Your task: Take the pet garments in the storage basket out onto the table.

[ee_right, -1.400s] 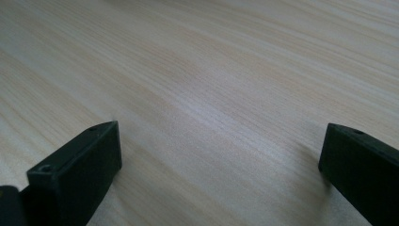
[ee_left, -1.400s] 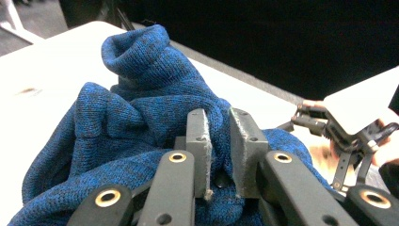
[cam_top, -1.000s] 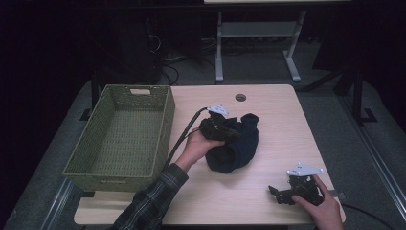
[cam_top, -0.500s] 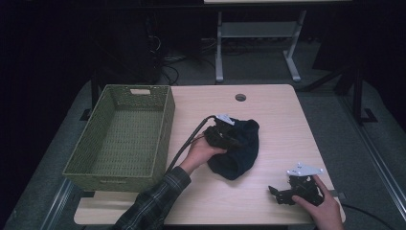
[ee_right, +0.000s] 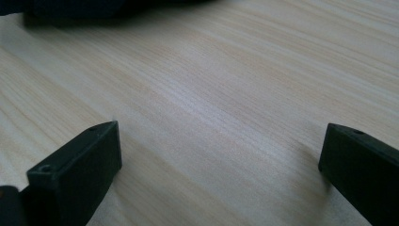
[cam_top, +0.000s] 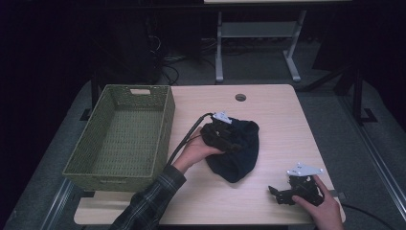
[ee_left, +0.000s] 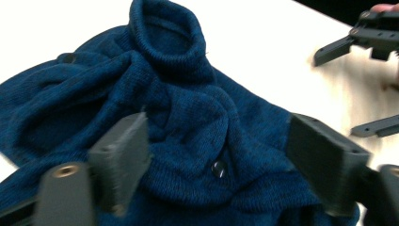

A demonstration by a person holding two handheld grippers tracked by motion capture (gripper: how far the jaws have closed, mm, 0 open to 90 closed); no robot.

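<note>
Left gripper [cam_top: 229, 141] — black two-jaw frame, grey three-cornered plate, thick black cable trailing; plaid sleeve [cam_top: 146, 203] behind. Right gripper [cam_top: 276, 192] — black, same grey plate.

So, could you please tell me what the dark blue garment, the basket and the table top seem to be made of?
The dark blue garment looks like knitted wool or acrylic: ribbed collar, visible stitches. The basket seems woven fibre or wicker, olive-green, matte. The table top looks like pale wood or wood-look laminate, with fine straight grain lines.

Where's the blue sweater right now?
In the high view, the blue sweater lies crumpled mid-table, right of the green basket, with the open left tool over it.
</note>
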